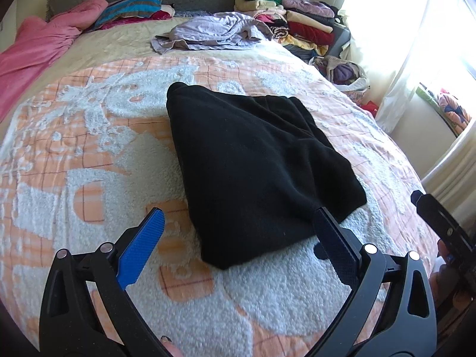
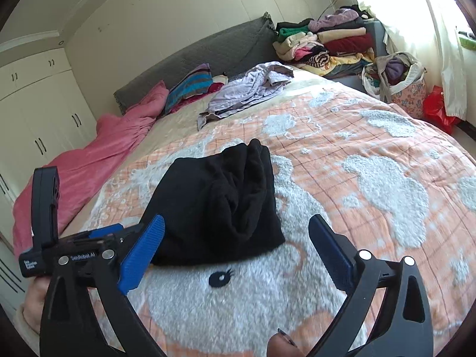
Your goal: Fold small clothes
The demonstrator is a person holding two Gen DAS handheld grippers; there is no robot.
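Note:
A folded black garment (image 1: 253, 160) lies flat on the orange and white bedspread (image 1: 89, 148). It also shows in the right wrist view (image 2: 220, 205). My left gripper (image 1: 238, 217) is open and empty, hovering over the garment's near edge. My right gripper (image 2: 235, 223) is open and empty, just in front of the garment's near right corner. The left gripper's body (image 2: 44, 232) shows at the left of the right wrist view. Part of the right gripper (image 1: 440, 223) shows at the right edge of the left wrist view.
A crumpled lilac garment (image 1: 214, 32) lies further up the bed. A pink blanket (image 1: 35, 47) and striped pillow (image 1: 131, 9) sit at the head. Stacked folded clothes (image 1: 297, 20) and a bag of clothes (image 2: 392, 74) stand beside the bed. White wardrobes (image 2: 35, 113) line the left wall.

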